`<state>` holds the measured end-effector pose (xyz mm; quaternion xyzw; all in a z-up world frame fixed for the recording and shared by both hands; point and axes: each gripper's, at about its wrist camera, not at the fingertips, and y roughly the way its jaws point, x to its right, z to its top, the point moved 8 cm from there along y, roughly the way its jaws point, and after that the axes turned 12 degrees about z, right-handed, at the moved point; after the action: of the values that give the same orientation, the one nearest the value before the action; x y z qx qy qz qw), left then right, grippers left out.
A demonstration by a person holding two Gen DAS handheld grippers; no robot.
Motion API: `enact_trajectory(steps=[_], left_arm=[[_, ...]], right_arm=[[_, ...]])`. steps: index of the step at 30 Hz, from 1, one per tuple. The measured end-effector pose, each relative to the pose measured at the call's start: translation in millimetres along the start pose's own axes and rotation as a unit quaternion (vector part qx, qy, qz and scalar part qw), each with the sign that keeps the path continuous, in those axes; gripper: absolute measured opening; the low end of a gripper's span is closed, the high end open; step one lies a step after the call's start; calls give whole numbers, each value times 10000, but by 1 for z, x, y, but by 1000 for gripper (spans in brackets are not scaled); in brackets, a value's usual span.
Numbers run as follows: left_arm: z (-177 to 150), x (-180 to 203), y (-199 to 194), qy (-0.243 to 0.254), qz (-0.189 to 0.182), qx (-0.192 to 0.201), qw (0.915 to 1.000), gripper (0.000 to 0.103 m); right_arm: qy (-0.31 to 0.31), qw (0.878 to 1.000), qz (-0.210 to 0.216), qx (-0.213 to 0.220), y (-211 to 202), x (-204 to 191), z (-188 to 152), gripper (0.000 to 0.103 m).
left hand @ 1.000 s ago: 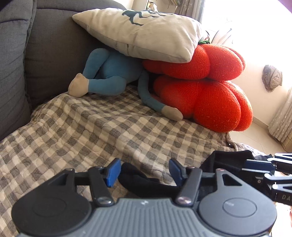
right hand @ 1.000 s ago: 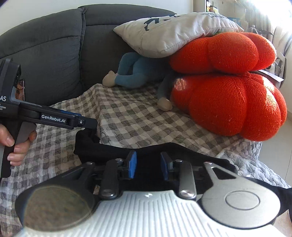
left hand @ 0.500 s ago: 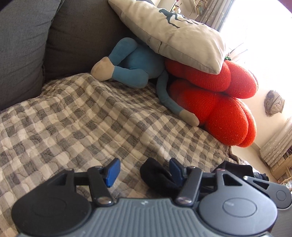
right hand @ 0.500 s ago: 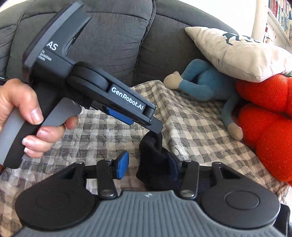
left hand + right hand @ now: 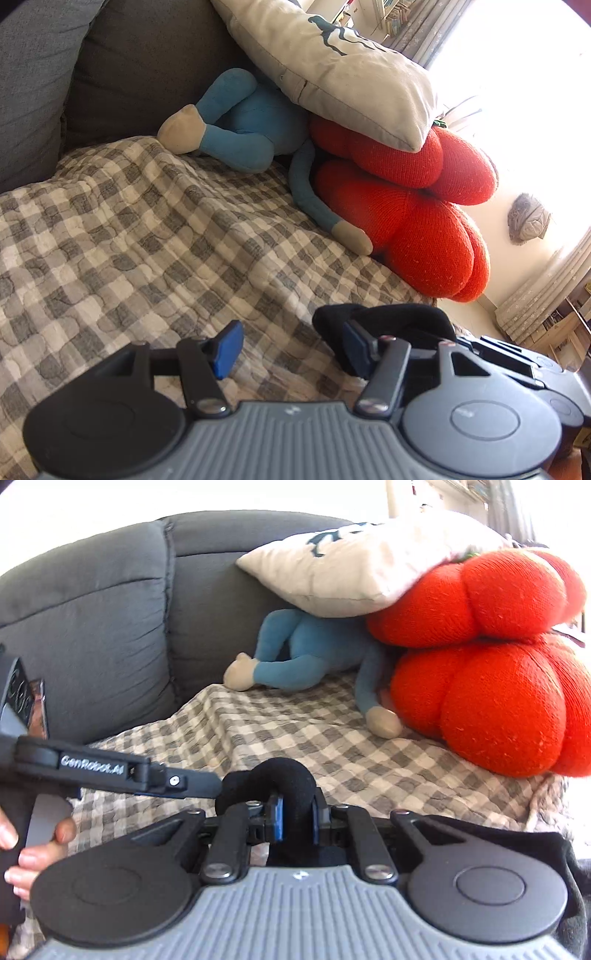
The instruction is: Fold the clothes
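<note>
Grey sofa (image 5: 110, 609), checked quilt (image 5: 129, 240) spread over its seat. Orange cushion (image 5: 498, 701), blue plush (image 5: 243, 125) at the back. Black garment (image 5: 291, 775) bunched at quilt's front edge. Right gripper (image 5: 297, 818) fingers just closed, pinching its fold; left gripper (image 5: 291, 349) fingers spread, one beside the cloth.

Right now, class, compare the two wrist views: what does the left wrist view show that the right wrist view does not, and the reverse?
Only the left wrist view shows the curtains and the left gripper head-on, open.

Only the right wrist view shows a hand on the left gripper's handle, and the right gripper shut on a bunched black garment, having just closed.

Both show the black garment, checked blanket, blue plush toy, red cushions and pale pillow.
</note>
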<state>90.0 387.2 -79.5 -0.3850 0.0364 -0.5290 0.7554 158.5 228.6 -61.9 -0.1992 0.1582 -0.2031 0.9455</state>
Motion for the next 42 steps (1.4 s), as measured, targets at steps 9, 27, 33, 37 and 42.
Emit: enact_trajectory(steps=[9, 27, 33, 37, 42], left_arm=[[-16, 26, 11, 266, -324, -211, 9989, 60], [-12, 36, -36, 615, -2169, 544, 9727, 68], [-12, 41, -42, 519, -2706, 284, 9609, 10], [-7, 38, -46, 229, -2977, 175, 9542, 8], [13, 11, -53, -985, -2759, 20, 9561, 8]], right_arm=[[1399, 9892, -441, -35, -8, 59, -12, 21], [2385, 9246, 2925, 522, -50, 4, 37, 18], [2414, 9348, 2545, 555, -43, 15, 30, 19], [2428, 9417, 2251, 594, -40, 26, 26, 22], [2212, 9550, 1864, 653, -43, 33, 27, 22]])
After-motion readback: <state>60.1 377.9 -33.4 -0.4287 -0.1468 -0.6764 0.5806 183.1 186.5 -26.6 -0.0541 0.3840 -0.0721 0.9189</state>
